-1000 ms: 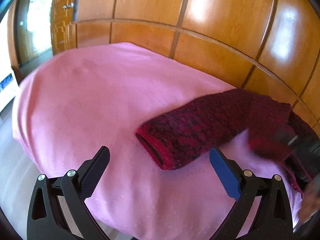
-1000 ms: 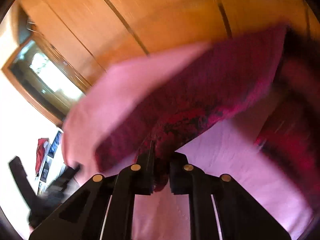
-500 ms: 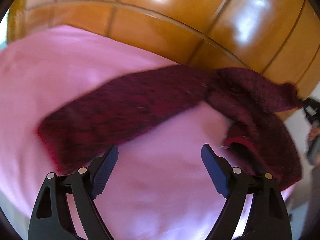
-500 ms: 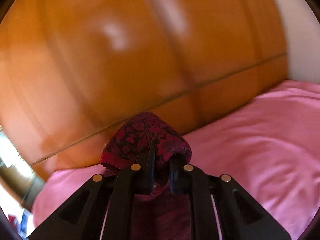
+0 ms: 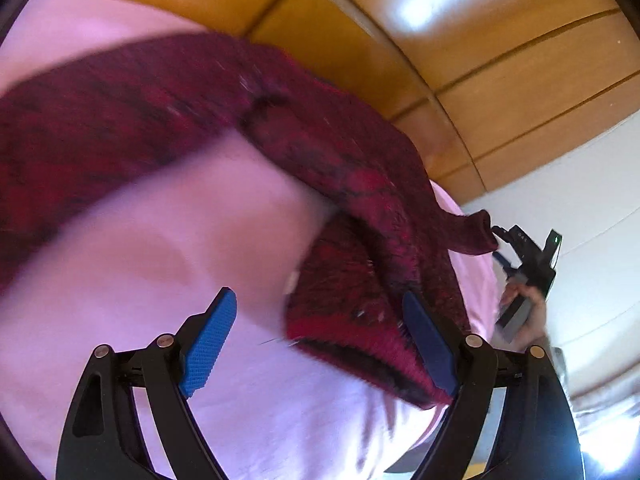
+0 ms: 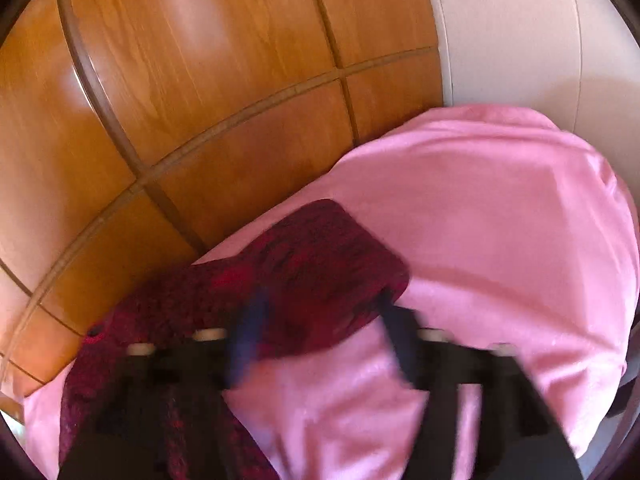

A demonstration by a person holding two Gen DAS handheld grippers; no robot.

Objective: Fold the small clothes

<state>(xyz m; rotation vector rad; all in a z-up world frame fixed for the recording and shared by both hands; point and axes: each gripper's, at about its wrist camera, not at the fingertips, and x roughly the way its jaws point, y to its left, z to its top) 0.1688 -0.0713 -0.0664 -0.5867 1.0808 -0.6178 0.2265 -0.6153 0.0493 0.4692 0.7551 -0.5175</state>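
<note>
Sweater (image 5: 344,184) lies on pink sheet (image 5: 200,260); both tools (image 5: 320,344) (image 6: 320,340) spread, grasping nothing.

Dark crimson knit garment (image 5: 360,184), flecked and mottled with black, brighter red along the ribbed cuff edge, near-black inside the opening. Same deep red with black streaks in the right wrist view (image 6: 320,264). Underneath, plain pale pink sheet (image 5: 180,264), unpatterned, a stronger rosy pink on the other camera (image 6: 500,220). Behind, glossy honey-orange wood panelling (image 6: 200,80) with darker brown grooves in a grid and white glare patches. Off-white wall (image 6: 520,32) to the side. Black left gripper (image 5: 316,344) with bright blue ridged pads (image 5: 208,344). Right gripper (image 6: 320,340) black, blurred, one pad dark blue.
</note>
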